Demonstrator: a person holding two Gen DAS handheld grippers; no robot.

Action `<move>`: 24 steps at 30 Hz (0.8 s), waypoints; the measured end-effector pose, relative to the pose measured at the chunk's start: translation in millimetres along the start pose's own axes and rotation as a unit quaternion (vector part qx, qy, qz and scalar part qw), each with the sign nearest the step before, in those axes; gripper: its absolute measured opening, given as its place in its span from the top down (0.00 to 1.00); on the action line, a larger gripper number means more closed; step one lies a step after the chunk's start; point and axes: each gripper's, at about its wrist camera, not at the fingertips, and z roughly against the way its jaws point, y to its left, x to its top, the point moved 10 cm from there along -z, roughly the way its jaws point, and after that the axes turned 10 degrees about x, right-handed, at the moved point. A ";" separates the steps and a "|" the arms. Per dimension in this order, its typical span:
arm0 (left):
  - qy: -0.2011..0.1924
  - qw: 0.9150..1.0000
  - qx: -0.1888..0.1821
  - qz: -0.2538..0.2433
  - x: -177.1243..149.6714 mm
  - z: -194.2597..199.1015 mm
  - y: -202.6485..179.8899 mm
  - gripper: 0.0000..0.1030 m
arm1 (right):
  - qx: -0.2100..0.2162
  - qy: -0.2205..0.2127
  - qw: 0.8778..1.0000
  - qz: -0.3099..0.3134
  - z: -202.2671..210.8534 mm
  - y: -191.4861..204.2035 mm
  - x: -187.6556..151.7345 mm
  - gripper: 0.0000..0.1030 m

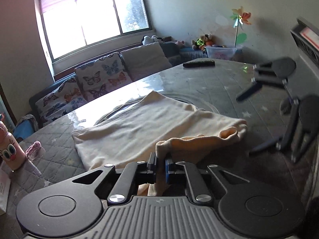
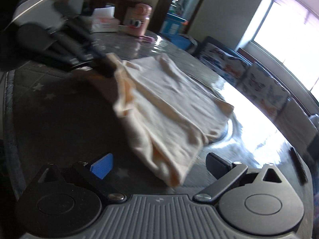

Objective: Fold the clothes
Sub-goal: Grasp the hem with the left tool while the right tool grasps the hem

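Observation:
A cream garment (image 1: 143, 127) lies partly folded on the grey quilted table cover (image 1: 55, 137); it also shows in the right wrist view (image 2: 169, 107). My left gripper (image 1: 160, 163) is shut on a bunched edge of the garment at its near side, lifted slightly. In the right wrist view the left gripper (image 2: 105, 65) grips the garment's far corner. My right gripper (image 2: 159, 163) is open and empty, its jaws spread wide just short of the garment's near end. In the left wrist view the right gripper (image 1: 257, 119) hovers open at the right, apart from the cloth.
A pink cartoon bottle (image 1: 9, 151) and a small pink item (image 1: 33, 149) stand at the table's left. A dark remote (image 1: 198, 63) lies at the far edge. A tissue box (image 2: 104, 23) sits beyond. A butterfly-print sofa (image 1: 87, 85) is behind the table.

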 end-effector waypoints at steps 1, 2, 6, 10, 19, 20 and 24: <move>0.001 1.000 -0.001 0.004 2.2 -2.6 2.1 0.92 | 0.005 -0.002 1.000 0.001 -4.3 2.1 2.7 0.13; 0.002 1.000 -0.002 0.007 3.1 -4.4 3.5 0.92 | 0.009 -0.003 1.000 -0.001 -9.4 2.7 5.3 0.16; 0.007 1.000 -0.006 0.010 -1.0 -1.3 2.3 0.91 | 0.023 -0.005 1.000 -0.014 -26.4 -0.1 14.1 0.48; 0.011 1.000 -0.005 0.000 -11.0 6.9 -0.3 0.87 | 0.039 -0.003 0.998 -0.042 -32.9 -8.5 19.3 0.73; 0.019 0.998 0.029 -0.053 -48.0 24.1 -8.8 0.62 | 0.043 -0.036 0.995 -0.087 -17.6 -24.6 35.9 0.87; 0.021 0.998 0.034 -0.057 -51.8 23.7 -7.9 0.62 | 0.040 -0.040 0.995 -0.087 -16.4 -25.0 37.9 0.88; 0.028 0.996 0.050 -0.070 -62.4 19.9 -1.9 0.76 | 0.037 -0.043 0.994 -0.091 -15.7 -23.6 38.4 0.92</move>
